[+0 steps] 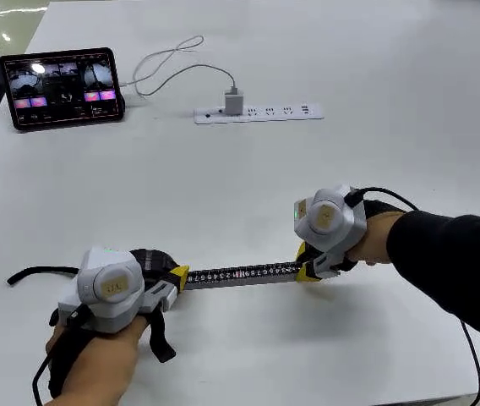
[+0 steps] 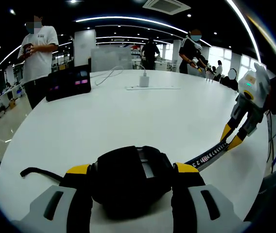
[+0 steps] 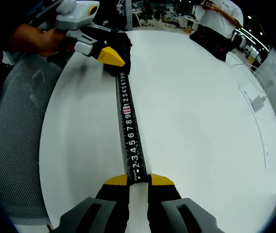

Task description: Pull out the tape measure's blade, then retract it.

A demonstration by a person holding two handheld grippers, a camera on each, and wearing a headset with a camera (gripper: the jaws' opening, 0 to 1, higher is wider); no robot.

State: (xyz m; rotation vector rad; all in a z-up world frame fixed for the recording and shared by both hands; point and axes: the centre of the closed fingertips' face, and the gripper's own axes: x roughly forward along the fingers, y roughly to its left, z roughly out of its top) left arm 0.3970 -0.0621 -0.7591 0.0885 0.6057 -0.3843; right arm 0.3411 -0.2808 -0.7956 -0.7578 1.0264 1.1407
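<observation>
My left hand-held gripper [image 1: 175,277] is clenched round the tape measure's black case [image 1: 150,260], near left on the white tabletop [image 1: 324,169]. My right hand-held gripper [image 1: 309,272], near right, has its jaws pinched on the tip of the blade [image 1: 240,274]. The blade is stretched straight between the two, numbers up. Far left is a tablet [image 1: 61,87]; far centre is a power strip [image 1: 261,112].

The left gripper [image 1: 177,277] and the right gripper [image 1: 308,269] look alike. Each has a rounded pale grey housing with a cream square panel on top and black jaws capped with yellow tips. A small green light [image 1: 296,213] shows on the right one. A thin black cable [image 1: 384,193] leaves the right gripper. Black straps [image 1: 160,334] hang at the left one. The right arm wears a black long sleeve [image 1: 451,262].
</observation>
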